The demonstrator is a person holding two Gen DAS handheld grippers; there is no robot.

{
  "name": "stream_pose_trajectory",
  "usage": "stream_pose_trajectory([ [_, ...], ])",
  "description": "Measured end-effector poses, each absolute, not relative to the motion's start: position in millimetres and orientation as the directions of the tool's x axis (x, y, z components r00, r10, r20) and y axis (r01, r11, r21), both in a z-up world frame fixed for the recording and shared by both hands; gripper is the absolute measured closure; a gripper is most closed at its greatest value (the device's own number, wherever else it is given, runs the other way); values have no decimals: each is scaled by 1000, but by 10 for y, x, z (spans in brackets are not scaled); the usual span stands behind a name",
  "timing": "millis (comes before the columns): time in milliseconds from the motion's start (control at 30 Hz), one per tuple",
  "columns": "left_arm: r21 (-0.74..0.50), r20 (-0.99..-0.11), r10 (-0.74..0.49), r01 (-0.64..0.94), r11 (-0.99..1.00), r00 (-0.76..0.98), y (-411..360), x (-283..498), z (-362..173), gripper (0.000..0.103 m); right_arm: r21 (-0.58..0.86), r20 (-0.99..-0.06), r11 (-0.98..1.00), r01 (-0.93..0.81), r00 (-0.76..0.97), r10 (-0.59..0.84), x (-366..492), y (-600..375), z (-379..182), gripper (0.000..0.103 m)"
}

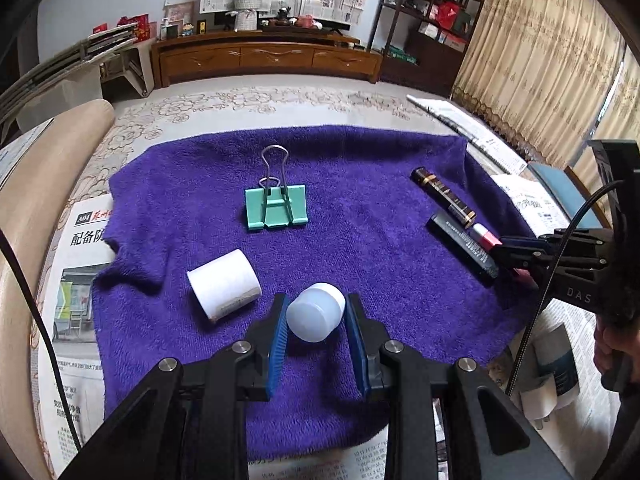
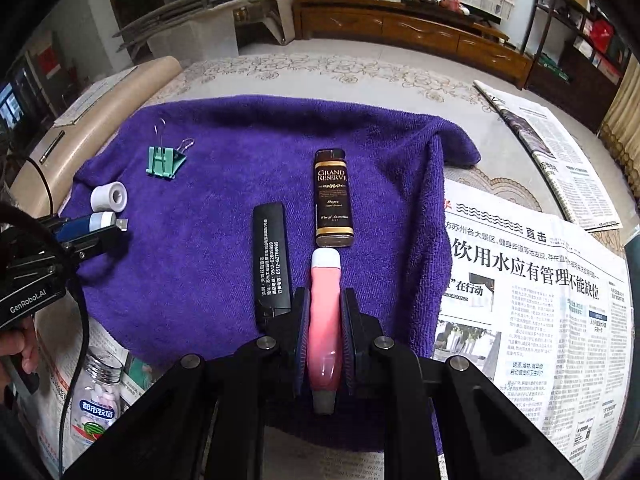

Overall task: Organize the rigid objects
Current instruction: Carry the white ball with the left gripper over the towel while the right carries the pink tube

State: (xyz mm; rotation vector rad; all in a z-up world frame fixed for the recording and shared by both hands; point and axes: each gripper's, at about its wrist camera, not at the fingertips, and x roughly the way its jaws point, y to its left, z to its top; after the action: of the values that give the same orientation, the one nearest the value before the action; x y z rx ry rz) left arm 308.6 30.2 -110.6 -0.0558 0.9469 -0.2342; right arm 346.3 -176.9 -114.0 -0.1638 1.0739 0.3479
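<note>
A purple towel (image 1: 360,184) (image 2: 224,184) holds the objects. My left gripper (image 1: 316,312) is shut on a small white bottle (image 1: 316,312), seen from the side in the right wrist view (image 2: 102,221). A white tape roll (image 1: 224,282) (image 2: 109,196) lies beside it. A green binder clip (image 1: 276,208) (image 2: 165,162) lies farther back. My right gripper (image 2: 325,300) (image 1: 516,258) is shut on a pink tube with a white cap (image 2: 325,320) (image 1: 485,237). Next to it lie a black flat case (image 2: 271,264) (image 1: 464,246) and a brown bottle-shaped item (image 2: 334,200) (image 1: 444,196).
Newspapers (image 2: 532,300) (image 1: 76,264) cover the table around the towel. A candy bottle (image 2: 96,400) stands at the near left. A folded newspaper (image 2: 548,152) lies at the far right. A beige padded edge (image 1: 52,168) runs along the left.
</note>
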Motion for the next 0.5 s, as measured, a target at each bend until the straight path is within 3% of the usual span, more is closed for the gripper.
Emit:
stream_pose_trajectory([
  [500,-33,-824,-158,232,972,544,148,3082,-1139,76,20,-892,925,-379,412,188,3512,-1752,-1191,87],
])
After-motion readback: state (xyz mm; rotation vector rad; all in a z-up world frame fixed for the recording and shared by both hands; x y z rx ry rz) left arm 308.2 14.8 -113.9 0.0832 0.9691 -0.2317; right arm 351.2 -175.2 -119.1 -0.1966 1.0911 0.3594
